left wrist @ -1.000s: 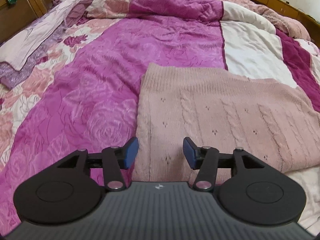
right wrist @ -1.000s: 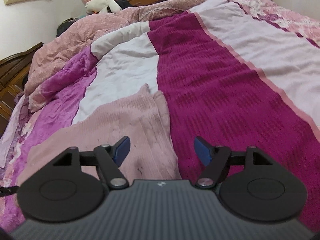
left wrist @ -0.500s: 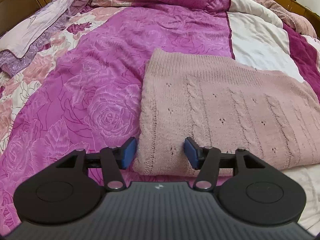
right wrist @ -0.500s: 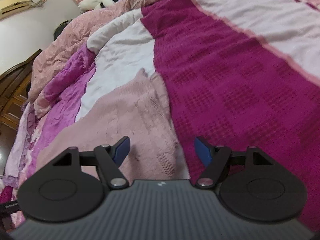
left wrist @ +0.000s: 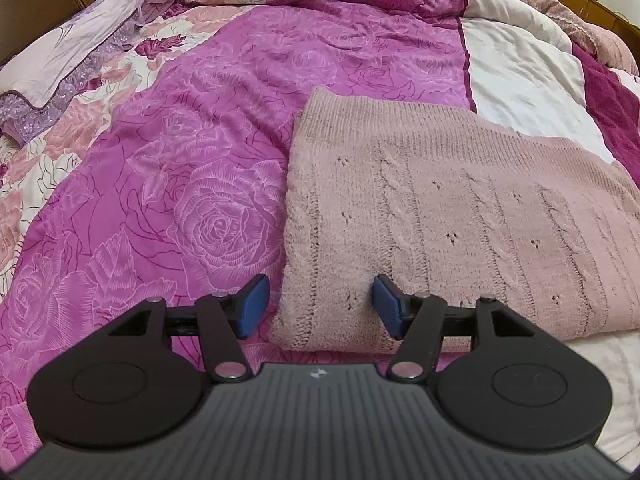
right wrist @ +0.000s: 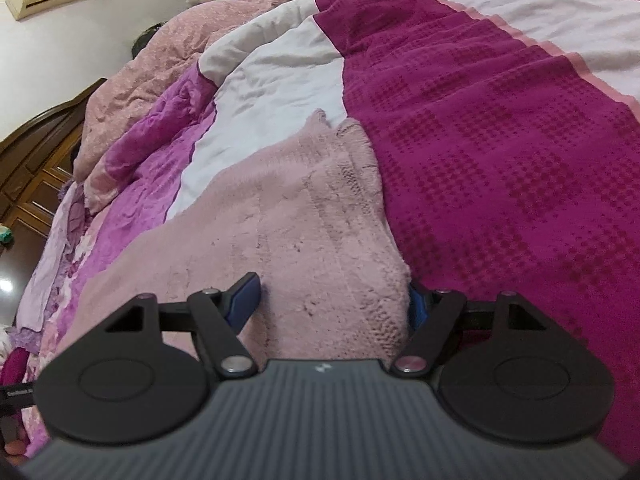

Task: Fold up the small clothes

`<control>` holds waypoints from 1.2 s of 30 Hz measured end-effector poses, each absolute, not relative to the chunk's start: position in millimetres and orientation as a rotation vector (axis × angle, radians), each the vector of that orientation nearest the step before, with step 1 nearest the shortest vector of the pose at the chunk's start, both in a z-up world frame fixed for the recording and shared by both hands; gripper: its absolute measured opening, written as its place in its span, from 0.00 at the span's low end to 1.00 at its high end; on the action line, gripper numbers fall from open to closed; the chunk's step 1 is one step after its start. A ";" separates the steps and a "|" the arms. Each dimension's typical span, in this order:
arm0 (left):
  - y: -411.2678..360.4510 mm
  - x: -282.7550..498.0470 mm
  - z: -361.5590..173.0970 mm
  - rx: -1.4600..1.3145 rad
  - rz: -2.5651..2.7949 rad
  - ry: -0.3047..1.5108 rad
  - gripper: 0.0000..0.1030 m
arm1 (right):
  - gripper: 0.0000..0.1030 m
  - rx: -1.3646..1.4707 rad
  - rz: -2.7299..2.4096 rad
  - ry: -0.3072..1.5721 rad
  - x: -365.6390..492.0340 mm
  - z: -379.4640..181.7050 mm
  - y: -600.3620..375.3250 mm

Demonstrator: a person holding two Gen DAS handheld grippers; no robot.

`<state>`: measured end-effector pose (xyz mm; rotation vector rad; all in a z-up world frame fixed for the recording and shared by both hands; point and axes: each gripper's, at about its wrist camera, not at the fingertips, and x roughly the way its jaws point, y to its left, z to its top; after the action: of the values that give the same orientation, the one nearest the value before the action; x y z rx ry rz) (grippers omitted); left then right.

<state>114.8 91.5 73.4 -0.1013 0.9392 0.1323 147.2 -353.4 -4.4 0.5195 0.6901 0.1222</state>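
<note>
A folded pink knit sweater (left wrist: 460, 224) lies flat on the bed, across the magenta rose-print quilt (left wrist: 192, 184), a white panel and the dark magenta waffle blanket (right wrist: 500, 152). The left gripper (left wrist: 318, 306) straddles the sweater's near left corner, its jaws opening, the corner between the 2 blue pads but not pinched. The right gripper (right wrist: 332, 304) stands wide over the sweater's near right corner, fabric between its pads, ungripped; its right pad (right wrist: 418, 310) sits half hidden behind the sweater's edge.
</note>
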 end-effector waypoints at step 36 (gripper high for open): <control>91.9 114.4 73.1 -0.099 0.134 0.945 0.64 | 0.39 0.618 0.166 0.652 145.3 -13.2 -355.3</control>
<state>114.4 91.9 73.1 -0.0992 0.9454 0.1341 145.3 -355.3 -13.2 0.6185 0.6523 0.1664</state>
